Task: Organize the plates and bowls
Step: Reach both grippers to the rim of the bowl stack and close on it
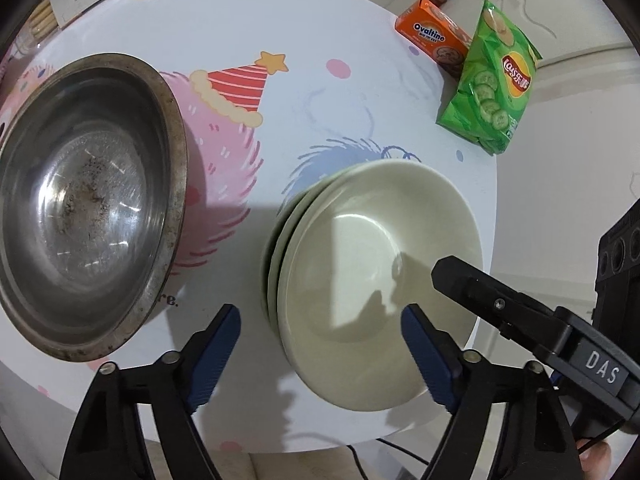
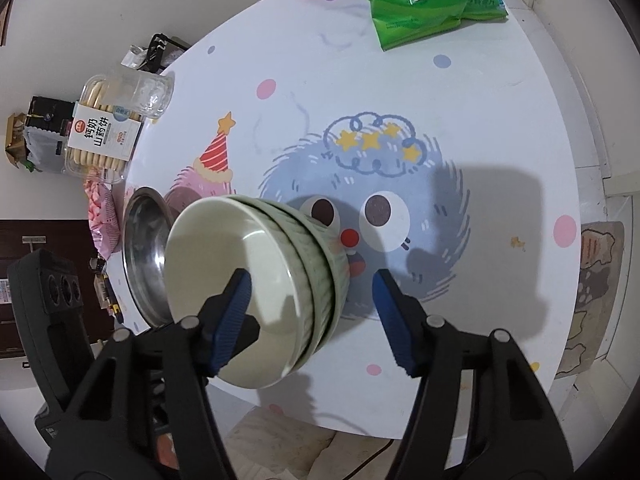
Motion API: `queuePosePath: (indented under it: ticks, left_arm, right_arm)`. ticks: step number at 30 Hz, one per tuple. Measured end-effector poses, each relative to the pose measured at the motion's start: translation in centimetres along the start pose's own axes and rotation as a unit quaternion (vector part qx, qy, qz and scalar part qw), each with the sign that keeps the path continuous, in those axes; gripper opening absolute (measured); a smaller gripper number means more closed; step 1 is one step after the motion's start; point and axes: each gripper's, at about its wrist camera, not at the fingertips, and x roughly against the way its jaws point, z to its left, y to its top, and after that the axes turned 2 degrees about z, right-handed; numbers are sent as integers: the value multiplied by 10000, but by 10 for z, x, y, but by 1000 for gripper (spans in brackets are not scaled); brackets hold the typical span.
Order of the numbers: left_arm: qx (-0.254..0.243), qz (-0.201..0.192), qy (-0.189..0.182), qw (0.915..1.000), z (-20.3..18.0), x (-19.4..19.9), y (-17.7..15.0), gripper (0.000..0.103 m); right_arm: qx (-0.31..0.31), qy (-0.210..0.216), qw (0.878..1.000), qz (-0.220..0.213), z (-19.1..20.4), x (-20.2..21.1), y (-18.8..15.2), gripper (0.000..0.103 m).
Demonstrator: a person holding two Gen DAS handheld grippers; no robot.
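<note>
Three pale green bowls (image 1: pixel 372 264) are stacked on the round cartoon-print table (image 1: pixel 320 120), just right of a large steel basin (image 1: pixel 84 208). My left gripper (image 1: pixel 320 312) is open and straddles the stack's near rim, its right pad (image 1: pixel 424 352) over the top bowl's inside and its left pad outside, clear of the rim. My right gripper (image 2: pixel 312 276) is open across the stack's (image 2: pixel 256 280) right wall. Its left pad (image 2: pixel 234 320) is inside the top bowl and its right pad (image 2: pixel 390 320) stands apart from the outer wall. One right finger (image 1: pixel 464 284) reaches over the bowl.
An orange Ovaltine box (image 1: pixel 432 36) and a green chip bag (image 1: pixel 492 80) lie at the table's far right. A biscuit box (image 2: pixel 104 136), a glass jar (image 2: pixel 154 92) and a pink packet (image 2: pixel 102 216) sit at the left edge. The table's near edge (image 2: pixel 320 420) is close below the bowls.
</note>
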Motion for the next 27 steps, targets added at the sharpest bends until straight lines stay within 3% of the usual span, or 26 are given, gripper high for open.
queuePosePath:
  ticks: [4, 9, 17, 22, 27]
  left_arm:
    - [97, 64, -128, 9999, 1, -2, 4, 82]
    - [54, 190, -33, 9998, 0, -10, 4, 82]
    - [-114, 282, 614, 9976, -3, -22, 6, 83]
    - [-57, 348, 540, 9979, 0, -30, 3, 82]
    - [-328, 146, 759, 9965, -6, -27, 3, 82]
  right_arm:
    - [-78, 46, 10000, 12, 0, -1, 1, 65]
    - [-122, -193, 9997, 87, 1, -7, 2, 65]
    - [-356, -156, 9985, 384, -9, -24, -2, 56]
    - [-407, -129, 9984, 375, -14, -29, -5, 53]
    - [-432, -6, 9984, 358, -17, -29, -6, 51]
